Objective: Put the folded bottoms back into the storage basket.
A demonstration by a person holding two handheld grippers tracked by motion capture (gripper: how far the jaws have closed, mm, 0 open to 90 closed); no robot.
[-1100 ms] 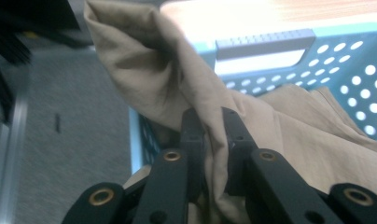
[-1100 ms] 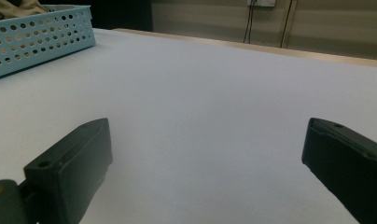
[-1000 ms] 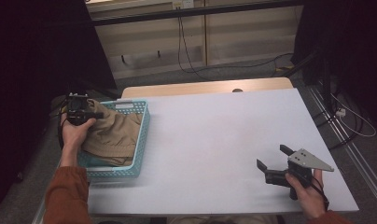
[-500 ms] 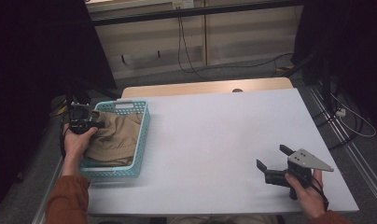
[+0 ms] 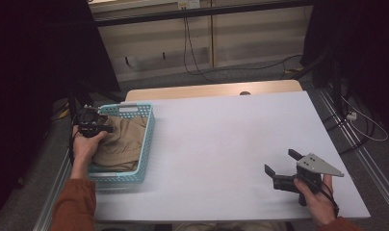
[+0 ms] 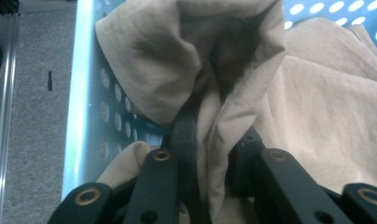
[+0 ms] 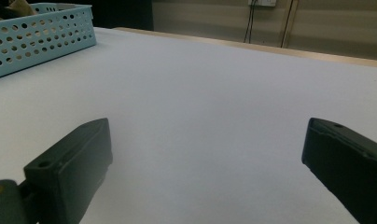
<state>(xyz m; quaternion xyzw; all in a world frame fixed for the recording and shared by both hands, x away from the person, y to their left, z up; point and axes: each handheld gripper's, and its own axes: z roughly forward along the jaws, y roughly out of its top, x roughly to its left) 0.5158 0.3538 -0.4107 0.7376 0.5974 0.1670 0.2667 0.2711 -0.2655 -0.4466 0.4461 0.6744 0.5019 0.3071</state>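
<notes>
At table's 9 o'clock edge: left gripper [image 5: 97, 126] clamped on tan cloth [image 6: 233, 88] inside blue basket [image 5: 135, 175]. Right gripper [image 5: 282, 168] at 4 o'clock, jaws apart, well away.

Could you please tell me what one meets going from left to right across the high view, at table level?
Left claw, shut on a fold of the tan cloth → the light blue basket's right wall → bare white table → right claw, jaws open and empty.
</notes>
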